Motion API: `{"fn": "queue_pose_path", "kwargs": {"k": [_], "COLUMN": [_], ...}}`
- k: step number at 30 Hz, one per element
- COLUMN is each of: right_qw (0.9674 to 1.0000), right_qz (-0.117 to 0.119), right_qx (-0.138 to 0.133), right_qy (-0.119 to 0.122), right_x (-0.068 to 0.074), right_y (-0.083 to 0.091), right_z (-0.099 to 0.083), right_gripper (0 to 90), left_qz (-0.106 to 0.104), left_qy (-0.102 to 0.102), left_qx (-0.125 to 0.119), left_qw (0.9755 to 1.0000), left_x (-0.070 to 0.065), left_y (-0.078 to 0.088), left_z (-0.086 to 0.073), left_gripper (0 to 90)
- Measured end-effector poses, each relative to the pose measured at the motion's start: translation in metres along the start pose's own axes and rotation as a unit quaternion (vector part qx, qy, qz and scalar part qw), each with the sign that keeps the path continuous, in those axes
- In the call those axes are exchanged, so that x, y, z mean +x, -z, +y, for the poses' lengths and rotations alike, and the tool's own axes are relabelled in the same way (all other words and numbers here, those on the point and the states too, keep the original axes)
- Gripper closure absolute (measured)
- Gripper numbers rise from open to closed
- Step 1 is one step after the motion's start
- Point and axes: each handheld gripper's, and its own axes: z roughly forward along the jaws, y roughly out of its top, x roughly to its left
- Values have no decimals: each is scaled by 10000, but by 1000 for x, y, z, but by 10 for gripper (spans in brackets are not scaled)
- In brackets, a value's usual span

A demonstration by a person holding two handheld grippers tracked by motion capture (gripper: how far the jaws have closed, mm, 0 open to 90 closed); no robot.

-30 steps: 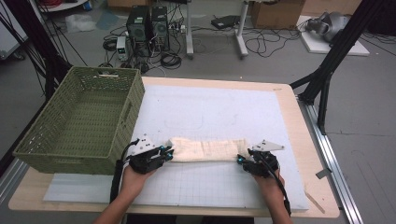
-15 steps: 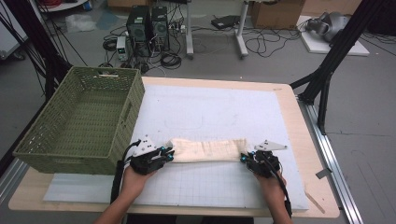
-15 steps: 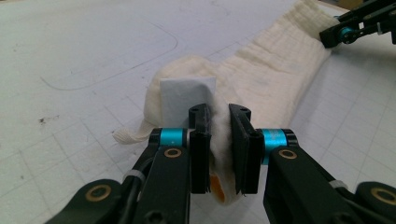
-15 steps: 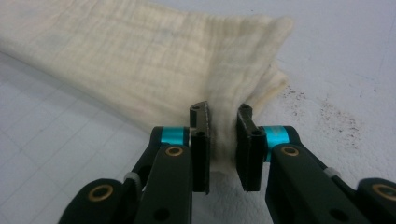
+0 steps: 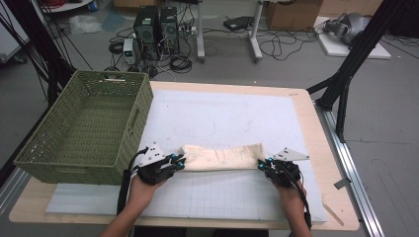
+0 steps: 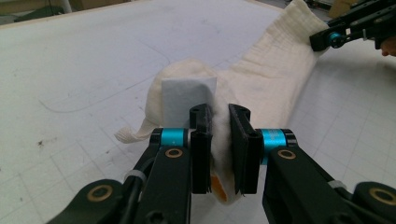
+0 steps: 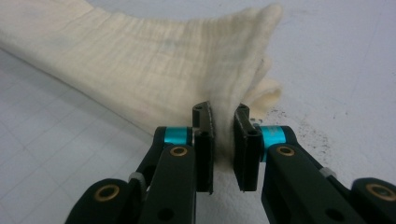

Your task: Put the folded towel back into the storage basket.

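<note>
A long cream cloth [image 5: 222,158] lies folded lengthwise on the white mat, stretched between both hands. My left gripper [image 5: 182,162] is shut on its left end. In the left gripper view the jaws [image 6: 220,112] pinch a bunched fold of the cloth [image 6: 271,79], and a white label [image 6: 187,98] sits just past them. My right gripper [image 5: 260,164] is shut on the right end. Its jaws [image 7: 222,109] have just been closing, and a raised ridge of the cloth [image 7: 163,60] is squeezed between the pads. The right gripper [image 6: 322,42] also appears far off in the left gripper view.
A green woven basket [image 5: 84,128] stands on the table's left side, close to my left hand. The white gridded mat [image 5: 222,113] covers most of the wooden table [image 5: 316,128]. Computers and cables sit on the floor beyond the far edge.
The right hand has edged slightly at the cloth's right end. The left hand and the cloth lie as before.
</note>
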Motion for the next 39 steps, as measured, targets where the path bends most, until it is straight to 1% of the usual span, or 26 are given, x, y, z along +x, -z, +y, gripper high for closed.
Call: {"fn": "queue_pose_path", "kwargs": {"k": [6,8,9,10,12,15,18,20,21,23,24,25,27,28,29,30,33,34,36,39], "right_qw": [9998,9996,9993,9993,9990,9983,9979,9976,9974,9974,9972,9972,9971,9968,9961,9961,9960,9956,9956,9953], "right_qz": [26,31,34,34,41,7,-6,-24,-27,-29,-39,-39,-58,-69,-100,-100,-120,-124,-129,-126], "right_qx": [-204,-280,-356,-356,-426,-537,-594,-638,-641,-637,-626,-626,-624,-632,-658,-658,-647,-653,-658,-659], "right_qy": [0,34,90,90,126,212,238,283,325,327,404,404,443,494,575,575,606,665,661,702], "right_x": [-3,-3,-3,-3,-4,-6,-8,-9,-9,-9,-9,-9,-8,-9,-9,-9,-8,-8,-8,-7], "right_y": [8,10,13,13,15,18,19,17,16,15,13,13,11,10,8,8,5,2,0,-3], "right_z": [4,7,10,10,15,22,30,35,40,43,50,50,58,62,69,69,80,86,90,100], "right_gripper": [813,813,813,813,813,813,813,813,814,814,813,813,814,814,813,813,814,814,813,814], "left_qz": [-50,-57,-66,-66,-89,-86,-64,-54,-45,-19,-7,8,23,28,33,45,93,103,136,171], "left_qy": [-53,-53,-50,-50,-59,-159,-269,-304,-325,-364,-386,-392,-394,-415,-419,-429,-484,-489,-522,-504], "left_qx": [-166,-245,-321,-321,-405,-502,-582,-642,-674,-726,-751,-787,-841,-855,-868,-882,-915,-938,-966,-1024], "left_qw": [9998,9997,9995,9995,9991,9986,9979,9975,9972,9967,9964,9961,9957,9955,9953,9952,9946,9943,9939,9933], "left_x": [-4,-5,-5,-5,-7,-10,-13,-14,-14,-15,-16,-16,-15,-15,-15,-15,-16,-16,-16,-15], "left_y": [6,10,14,14,18,23,27,30,31,34,36,38,41,42,44,45,49,50,52,57], "left_z": [7,11,14,14,18,24,29,33,35,38,40,42,44,45,46,47,50,51,53,55], "left_gripper": [797,797,797,797,798,798,799,799,799,799,800,800,800,801,804,804,804,805,805,804]}}
